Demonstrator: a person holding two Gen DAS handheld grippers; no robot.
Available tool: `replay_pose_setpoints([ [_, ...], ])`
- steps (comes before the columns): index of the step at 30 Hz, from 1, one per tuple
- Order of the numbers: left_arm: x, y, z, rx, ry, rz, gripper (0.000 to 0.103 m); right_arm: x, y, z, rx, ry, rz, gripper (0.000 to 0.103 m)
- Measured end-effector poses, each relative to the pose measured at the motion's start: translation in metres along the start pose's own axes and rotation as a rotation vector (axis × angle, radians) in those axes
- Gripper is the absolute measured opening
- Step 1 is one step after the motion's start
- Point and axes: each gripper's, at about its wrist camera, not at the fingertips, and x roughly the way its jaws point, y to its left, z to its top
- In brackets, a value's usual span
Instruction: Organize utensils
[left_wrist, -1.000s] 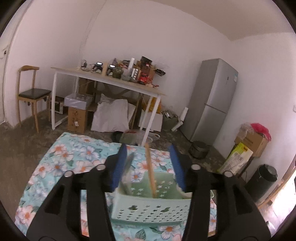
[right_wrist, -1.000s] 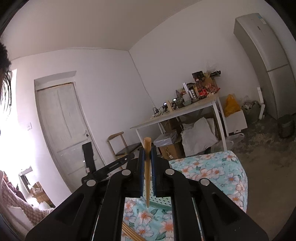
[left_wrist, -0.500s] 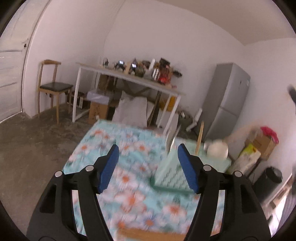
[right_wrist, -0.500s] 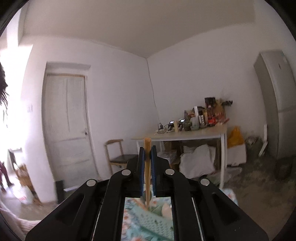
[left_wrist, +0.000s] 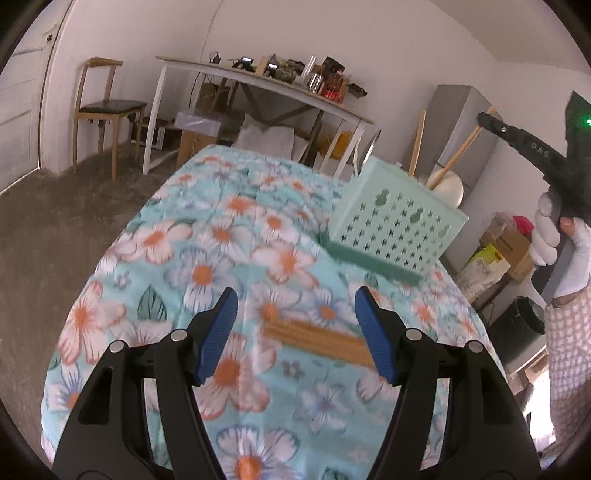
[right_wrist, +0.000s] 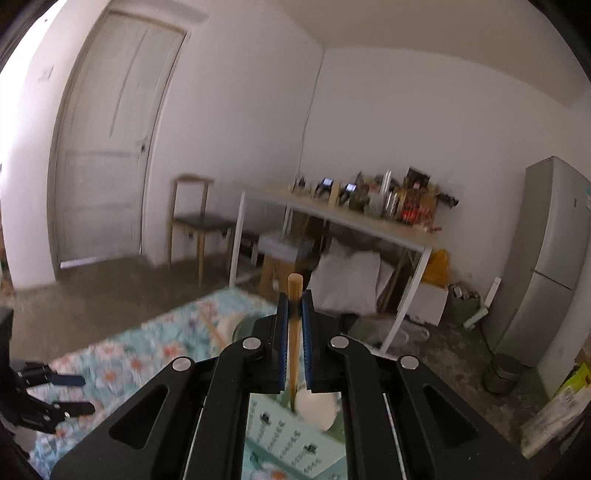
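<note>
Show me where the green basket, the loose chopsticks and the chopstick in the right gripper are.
green basket (left_wrist: 397, 221), left wrist view, perforated front wall
loose chopsticks (left_wrist: 317, 341), left wrist view, middle of bundle
held chopstick (right_wrist: 295, 291), right wrist view, top end

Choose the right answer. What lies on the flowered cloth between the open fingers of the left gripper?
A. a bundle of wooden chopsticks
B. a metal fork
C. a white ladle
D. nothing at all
A: in the left wrist view the bundle of wooden chopsticks lies flat on the flowered cloth, between the wide-apart fingers of the left gripper, untouched.
</note>
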Motion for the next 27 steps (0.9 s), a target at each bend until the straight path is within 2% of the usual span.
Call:
replay_pose_setpoints([
  [2,-0.001,0.002,-0.004,-0.004,0.006,-0.003,0.063,-0.006,0.003,-0.001,-0.005,-0.006,-0.004,0.023],
  [3,-0.002,0.004,-0.007,-0.009,0.01,-0.006,0.063,-0.008,0.003,0.0,0.0,-0.013,-0.004,0.036],
  [4,-0.002,0.004,-0.008,-0.012,0.012,-0.006,0.063,-0.015,0.001,0.0,0.012,-0.026,-0.004,0.04],
  [11,-0.006,0.002,-0.013,-0.02,0.022,-0.009,0.063,-0.047,-0.015,-0.002,0.104,-0.043,-0.006,0.043],
  [16,-0.011,-0.004,-0.017,-0.006,0.021,-0.012,0.063,-0.07,-0.021,-0.021,0.193,-0.022,0.031,0.046],
  [21,-0.012,-0.01,-0.023,0.008,0.035,-0.014,0.063,-0.067,-0.021,-0.063,0.342,0.095,0.134,0.047],
  [27,-0.008,-0.014,-0.027,-0.006,0.074,-0.044,0.062,-0.039,-0.002,-0.132,0.495,0.331,0.199,0.047],
])
